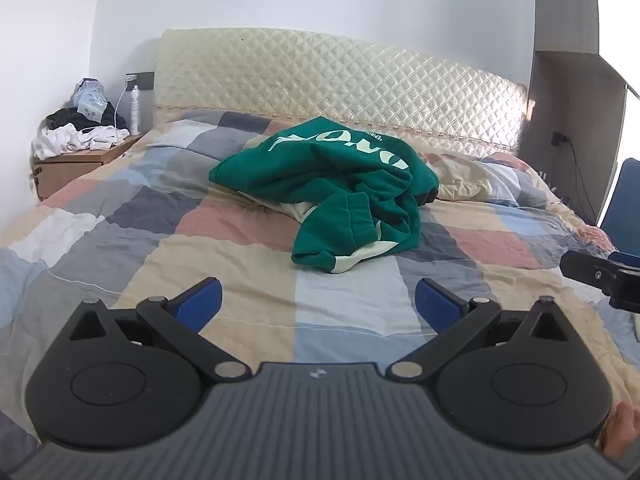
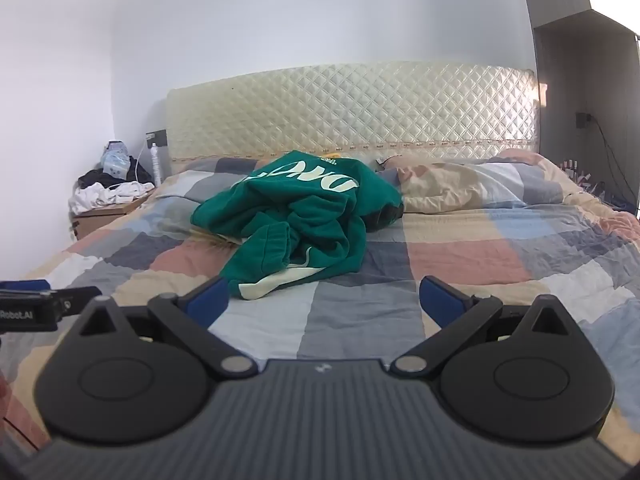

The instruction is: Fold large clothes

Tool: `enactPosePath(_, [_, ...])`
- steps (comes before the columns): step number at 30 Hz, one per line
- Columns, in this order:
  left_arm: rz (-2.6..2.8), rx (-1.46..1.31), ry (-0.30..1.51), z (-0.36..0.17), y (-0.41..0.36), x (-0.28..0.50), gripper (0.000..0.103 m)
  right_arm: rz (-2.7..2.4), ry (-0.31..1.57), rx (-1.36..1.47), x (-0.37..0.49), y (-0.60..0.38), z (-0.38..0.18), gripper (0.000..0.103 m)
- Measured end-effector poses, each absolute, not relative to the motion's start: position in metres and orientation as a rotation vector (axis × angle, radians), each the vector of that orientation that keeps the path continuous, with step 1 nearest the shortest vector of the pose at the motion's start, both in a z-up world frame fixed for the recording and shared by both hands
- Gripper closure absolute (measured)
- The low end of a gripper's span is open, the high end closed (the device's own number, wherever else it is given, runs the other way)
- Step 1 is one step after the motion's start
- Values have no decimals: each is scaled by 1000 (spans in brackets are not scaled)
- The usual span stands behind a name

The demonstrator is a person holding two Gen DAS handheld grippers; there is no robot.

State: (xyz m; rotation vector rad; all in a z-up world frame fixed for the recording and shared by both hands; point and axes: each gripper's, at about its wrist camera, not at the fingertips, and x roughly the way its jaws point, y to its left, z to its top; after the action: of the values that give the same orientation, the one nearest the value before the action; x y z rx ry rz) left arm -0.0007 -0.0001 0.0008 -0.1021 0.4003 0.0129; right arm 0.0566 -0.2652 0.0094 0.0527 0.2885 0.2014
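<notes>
1. A green sweatshirt (image 1: 320,188) is seen in a crumpled heap on the bed (image 1: 120,216), about in the middle of it and in front of the quilted headboard (image 1: 340,80). White letters are visible on the upper part of the sweatshirt, and a cream lining shows at its near edge.
2. The left gripper (image 1: 318,306) is held spread wide with nothing between its blue pads; it is kept over the bed, short of the near edge of the sweatshirt.
3. The right gripper (image 2: 324,302) is also spread wide and empty. Its left pad appears just beside the near corner of the sweatshirt, but no touch can be confirmed.
4. The folding is judged as not yet begun: the step in hand is the approach to the sweatshirt.
5. For the next move, probably two edges or corners must be found and taken, so that the sweatshirt can be spread flat first.
6. A sleeve is tangled on top of the heap, and this may hinder a clean hold.
7. A pillow (image 2: 460,188) lies to the right of the sweatshirt, and a nightstand (image 1: 76,164) with a pile of clothes stands to its left, beside the bed.
</notes>
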Motion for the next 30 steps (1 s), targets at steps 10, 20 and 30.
enactPosePath(10, [18, -104, 406, 5, 2, -2, 0, 208, 293, 27, 58, -265, 10, 0])
enactPosePath(20, [19, -102, 401, 9, 2, -3, 0, 215, 309, 2, 59, -259, 7, 0])
enactPosePath(30, [17, -102, 393, 9, 0, -6, 0, 215, 311, 11, 59, -259, 8, 0])
